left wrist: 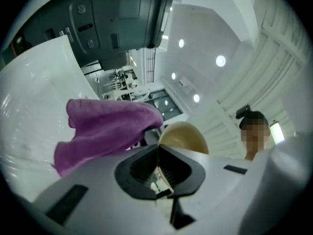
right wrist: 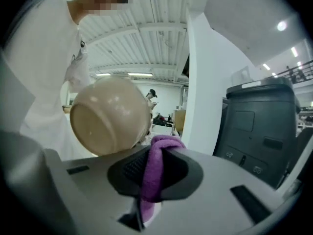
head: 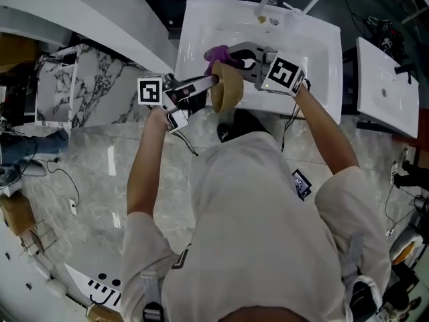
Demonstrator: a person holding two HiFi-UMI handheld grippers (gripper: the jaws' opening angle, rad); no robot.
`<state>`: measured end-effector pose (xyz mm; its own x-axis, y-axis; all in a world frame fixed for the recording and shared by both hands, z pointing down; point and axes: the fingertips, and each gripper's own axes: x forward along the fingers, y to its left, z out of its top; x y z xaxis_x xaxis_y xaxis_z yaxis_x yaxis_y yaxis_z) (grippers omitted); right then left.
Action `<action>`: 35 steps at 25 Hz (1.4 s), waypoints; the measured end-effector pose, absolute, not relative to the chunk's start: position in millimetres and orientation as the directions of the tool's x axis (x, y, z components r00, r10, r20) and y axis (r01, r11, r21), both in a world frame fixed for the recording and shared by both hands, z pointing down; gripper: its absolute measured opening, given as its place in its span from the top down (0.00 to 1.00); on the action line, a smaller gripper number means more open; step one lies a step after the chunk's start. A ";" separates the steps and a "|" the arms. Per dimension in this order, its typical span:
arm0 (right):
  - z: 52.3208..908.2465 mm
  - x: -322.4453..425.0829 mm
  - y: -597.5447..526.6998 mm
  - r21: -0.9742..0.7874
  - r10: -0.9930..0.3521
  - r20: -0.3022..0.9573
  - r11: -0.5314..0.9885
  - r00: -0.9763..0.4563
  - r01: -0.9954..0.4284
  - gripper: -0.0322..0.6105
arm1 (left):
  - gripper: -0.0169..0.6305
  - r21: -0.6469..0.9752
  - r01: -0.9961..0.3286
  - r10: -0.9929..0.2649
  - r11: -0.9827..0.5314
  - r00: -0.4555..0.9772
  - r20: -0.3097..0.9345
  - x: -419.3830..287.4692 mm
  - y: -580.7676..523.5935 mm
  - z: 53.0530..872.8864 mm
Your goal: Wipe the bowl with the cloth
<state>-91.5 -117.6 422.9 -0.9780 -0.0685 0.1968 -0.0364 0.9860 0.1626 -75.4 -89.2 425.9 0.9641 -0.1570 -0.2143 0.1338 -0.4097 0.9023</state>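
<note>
The bowl hangs on edge above the sink, its rim clamped in the left gripper's jaws. The right gripper's jaws pinch the cloth, also above the sink. It would be best to brace the bowl and press the cloth flat, sweeping round.

No words, brand names or numbers can be read in any view. The only signs are black-and-white square patterns without letters, on the left cube of the left gripper and the right cube of the right gripper. Black marks on a white panel at the lower left are too small to read.
</note>
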 end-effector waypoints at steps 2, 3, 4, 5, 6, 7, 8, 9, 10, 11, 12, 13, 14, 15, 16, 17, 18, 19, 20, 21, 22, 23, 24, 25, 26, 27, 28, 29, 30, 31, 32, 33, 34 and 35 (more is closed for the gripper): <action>417.0 -87.7 -110.3 0.165 0.012 0.228 0.985 -0.974 0.051 0.89 | 0.95 0.899 0.029 -0.087 -0.437 0.993 -0.075 -75.0 -78.8 449.2; 413.8 -86.0 -106.9 0.168 0.048 0.248 0.981 -0.967 0.092 0.89 | 0.95 0.891 -0.037 -0.074 -0.453 0.997 0.004 -77.6 -78.2 463.4; 410.8 -84.3 -104.2 0.177 0.077 0.273 0.976 -0.959 0.129 0.89 | 0.95 0.880 -0.092 -0.073 -0.467 0.995 0.065 -80.9 -79.6 475.4; 407.7 -82.7 -102.3 0.184 0.100 0.293 0.970 -0.951 0.158 0.89 | 0.95 0.870 -0.131 -0.084 -0.476 0.991 0.104 -84.3 -82.2 484.1; 404.1 -81.5 -100.9 0.186 0.116 0.301 0.966 -0.946 0.178 0.89 | 0.95 0.863 -0.161 -0.106 -0.479 0.986 0.126 -87.4 -86.1 489.9; 400.8 -80.3 -100.2 0.187 0.126 0.305 0.964 -0.944 0.189 0.89 | 0.95 0.860 -0.188 -0.139 -0.473 0.981 0.138 -90.1 -90.9 492.9; 398.8 -78.5 -100.3 0.192 0.128 0.314 0.962 -0.941 0.195 0.89 | 0.95 0.860 -0.215 -0.177 -0.463 0.973 0.148 -92.1 -96.5 494.2; 398.9 -75.9 -100.9 0.204 0.125 0.330 0.958 -0.936 0.200 0.89 | 0.95 0.856 -0.245 -0.215 -0.455 0.963 0.161 -94.0 -102.6 495.2; 400.0 -73.4 -101.7 0.216 0.119 0.345 0.955 -0.931 0.202 0.89 | 0.95 0.847 -0.283 -0.253 -0.451 0.950 0.183 -96.4 -109.0 496.9; 400.5 -71.5 -102.2 0.223 0.114 0.348 0.954 -0.931 0.200 0.89 | 0.95 0.829 -0.329 -0.290 -0.452 0.933 0.213 -99.5 -115.4 499.4; 399.8 -70.4 -102.1 0.223 0.113 0.335 0.955 -0.935 0.195 0.89 | 0.95 0.806 -0.379 -0.325 -0.454 0.913 0.246 -102.9 -121.7 502.6; 397.2 -70.3 -101.3 0.212 0.114 0.307 0.960 -0.945 0.184 0.89 | 0.95 0.780 -0.429 -0.360 -0.456 0.890 0.279 -106.4 -127.7 506.0; 391.9 -71.1 -99.7 0.188 0.114 0.264 0.968 -0.958 0.167 0.89 | 0.95 0.754 -0.474 -0.394 -0.455 0.866 0.306 -110.1 -133.6 509.3; 384.2 -72.5 -97.6 0.158 0.113 0.210 0.976 -0.971 0.148 0.89 | 0.95 0.730 -0.512 -0.425 -0.452 0.843 0.329 -113.6 -138.5 512.4; 374.7 -74.0 -95.3 0.136 0.115 0.154 0.981 -0.981 0.136 0.89 | 0.95 0.710 -0.545 -0.452 -0.446 0.822 0.347 -116.7 -142.0 515.5; 363.9 -74.8 -93.3 0.132 0.122 0.098 0.982 -0.988 0.135 0.89 | 0.95 0.691 -0.574 -0.473 -0.439 0.802 0.365 -119.1 -144.3 518.9; 352.5 -74.7 -92.1 0.134 0.131 0.045 0.982 -0.990 0.136 0.89 | 0.95 0.675 -0.600 -0.490 -0.430 0.783 0.384 -120.5 -145.9 522.8; 342.1 -73.7 -92.4 0.127 0.131 0.003 0.983 -0.991 0.130 0.89 | 0.95 0.660 -0.623 -0.502 -0.420 0.765 0.403 -121.0 -147.3 527.3; 333.2 -72.0 -94.1 0.108 0.121 -0.026 0.987 -0.992 0.118 0.89 | 0.95 0.649 -0.642 -0.512 -0.408 0.750 0.420 -120.9 -148.4 532.0; 324.9 -70.5 -96.1 0.090 0.110 -0.053 0.990 -0.992 0.105 0.89 | 0.95 0.641 -0.658 -0.519 -0.395 0.736 0.435 -120.7 -149.2 536.8; 316.4 -69.4 -98.1 0.081 0.102 -0.081 0.992 -0.991 0.096 0.89 | 0.95 0.635 -0.671 -0.525 -0.383 0.723 0.448 -120.8 -149.9 541.2; 308.5 -68.8 -100.4 0.077 0.095 -0.109 0.993 -0.989 0.087 0.89 | 0.95 0.630 -0.683 -0.533 -0.370 0.711 0.459 -121.1 -150.6 545.3; 302.2 -68.2 -103.5 0.075 0.085 -0.136 0.994 -0.987 0.075 0.89 | 0.95 0.627 -0.694 -0.541 -0.354 0.699 0.467 -121.5 -151.3 549.0; 298.1 -67.5 -107.4 0.070 0.070 -0.158 0.996 -0.985 0.060 0.89 | 0.95 0.625 -0.704 -0.551 -0.338 0.686 0.474 -121.7 -152.0 552.0; 295.9 -66.4 -111.3 0.061 0.053 -0.175 0.997 -0.983 0.043 0.89 | 0.95 0.618 -0.716 -0.562 -0.325 0.672 0.483 -121.6 -152.6 554.3; 296.0 -65.3 -114.6 0.054 0.036 -0.182 0.998 -0.983 0.027 0.89 | 0.95 0.602 -0.733 -0.574 -0.317 0.653 0.493 -121.2 -153.8 555.5; 300.3 -65.2 -116.9 0.062 0.019 -0.162 0.998 -0.987 0.009 0.89 | 0.95 0.578 -0.754 -0.591 -0.314 0.631 0.503 -121.1 -156.0 555.1; 311.6 -67.2 -118.9 0.094 -0.003 -0.099 0.995 -0.995 -0.012 0.89 | 0.95 0.550 -0.774 -0.613 -0.313 0.607 0.505 -121.9 -159.4 552.3; 330.5 -71.2 -120.9 0.146 -0.035 0.003 0.989 -0.999 -0.034 0.89 | 0.95 0.527 -0.791 -0.643 -0.311 0.584 0.496 -123.6 -163.3 546.8; 353.6 -76.6 -122.8 0.193 -0.078 0.113 0.980 -0.990 -0.055 0.89 | 0.95 0.509 -0.805 -0.675 -0.306 0.560 0.480 -125.5 -166.8 538.8; 377.3 -82.2 -124.4 0.221 -0.130 0.208 0.972 -0.969 -0.083 0.89 | 0.95 0.491 -0.818 -0.705 -0.299 0.536 0.464 -127.0 -169.5 530.0; 401.6 -86.3 -126.9 0.252 -0.192 0.297 0.961 -0.935 -0.117 0.89 | 0.95 0.469 -0.833 -0.729 -0.294 0.513 0.453 -127.7 -171.2 521.9; 427.1 -87.9 -131.1 0.319 -0.269 0.393 0.937 -0.879 -0.144 0.89 | 0.95 0.445 -0.846 -0.747 -0.293 0.493 0.446 -127.0 -172.1 514.7; 452.7 -87.1 -136.3 0.425 -0.361 0.485 0.893 -0.796 -0.146 0.89 | 0.95 0.418 -0.858 -0.759 -0.297 0.478 0.442 -124.7 -172.3 508.5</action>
